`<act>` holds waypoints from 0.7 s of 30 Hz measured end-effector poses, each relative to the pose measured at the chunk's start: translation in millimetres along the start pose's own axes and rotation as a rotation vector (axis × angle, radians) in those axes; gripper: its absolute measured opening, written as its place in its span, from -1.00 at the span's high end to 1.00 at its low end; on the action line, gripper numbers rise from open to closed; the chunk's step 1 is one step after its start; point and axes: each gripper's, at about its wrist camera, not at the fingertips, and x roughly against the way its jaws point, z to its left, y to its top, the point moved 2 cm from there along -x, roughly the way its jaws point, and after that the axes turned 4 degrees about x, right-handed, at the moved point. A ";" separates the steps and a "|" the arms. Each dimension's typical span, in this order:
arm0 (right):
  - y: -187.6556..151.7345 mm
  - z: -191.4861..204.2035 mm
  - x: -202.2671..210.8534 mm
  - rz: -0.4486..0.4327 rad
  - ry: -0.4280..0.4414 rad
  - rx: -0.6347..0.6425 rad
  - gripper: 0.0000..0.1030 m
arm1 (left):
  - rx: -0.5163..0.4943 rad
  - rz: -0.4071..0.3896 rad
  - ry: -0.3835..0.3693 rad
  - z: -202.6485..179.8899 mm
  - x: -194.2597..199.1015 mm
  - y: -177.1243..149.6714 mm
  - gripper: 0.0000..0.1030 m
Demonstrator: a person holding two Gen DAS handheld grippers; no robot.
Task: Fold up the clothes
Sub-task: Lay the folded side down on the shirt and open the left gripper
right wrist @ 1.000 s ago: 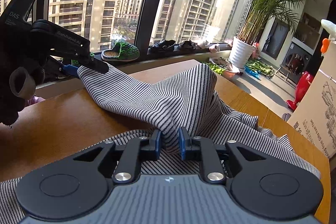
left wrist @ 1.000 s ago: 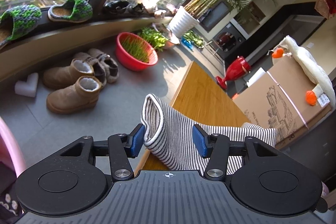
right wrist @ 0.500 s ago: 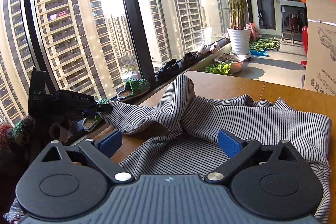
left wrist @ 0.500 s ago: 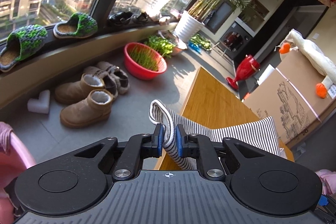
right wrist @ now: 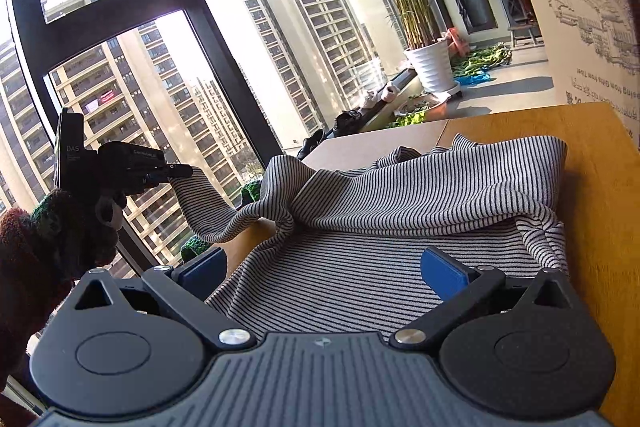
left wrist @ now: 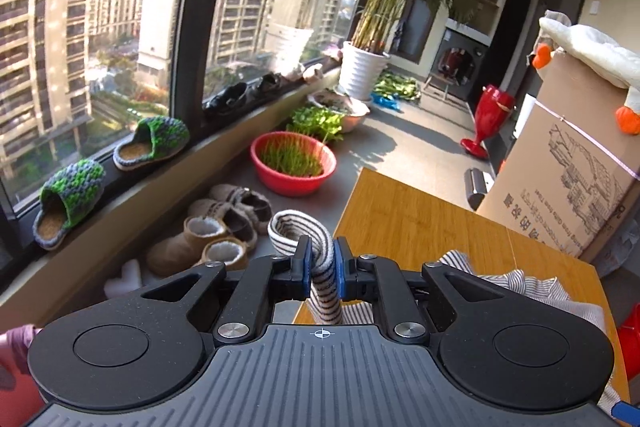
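**Striped garment: L grip set, R free**

While the left gripper [left wrist: 321,263] pinches a rolled edge of the striped garment [right wrist: 400,227], prob. a cuff or sleeve end, the right gripper [right wrist: 322,269] stands spread wide w/ nothing pressed between its pads. It hovers just above the cloth.

**Location.** Garment lies on the wooden table [right wrist: 596,187], body part-flat, upper layer bunched and folded over itself. One sleeve runs off the table edge toward the window, held aloft by the left gripper.

**Handling (est.).**
- Soft, light knit; no stiffness. Drapes and sags between supports, as the hanging sleeve shows.
- Not fragile, not slippery; ribbed surface should give the pads good purchase.
- Stretch likely: pulling hard may distort the fold line.
- Take hold at hems, cuffs or seams, where the cloth is doubled. A mid-panel pinch would prob. grab 1 layer only and drag wrinkles.
- Free gripper: best candidate looks like the near hem or the other shoulder/sleeve; which is nearest, cannot tell.

**View differences.**
- Left wrist view: shows the pinch close-up, cloth looped above the blue pads [left wrist: 306,267]; garment body mostly hidden behind the gripper. Also shows floor items, e.g. red basin [left wrist: 294,163], boots [left wrist: 200,247].
- Right wrist view: shows full garment layout, the sleeve span, and the left gripper from outside w/ a gloved hand [right wrist: 60,231]. Pinch detail too small there.
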 end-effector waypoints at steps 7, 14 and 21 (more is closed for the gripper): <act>-1.6 -5.7 9.6 -0.040 0.014 -0.047 -1.00 | -0.155 -0.035 0.015 -70.1 17.7 21.1 0.75; -1.6 -11.5 18.4 -0.076 -0.011 -0.078 -1.00 | -0.237 -0.056 -0.026 -129.8 22.0 24.7 0.75; -2.6 -22.3 21.4 -0.079 -0.045 -0.137 -1.00 | -0.316 -0.104 -0.102 -180.3 39.0 31.3 0.75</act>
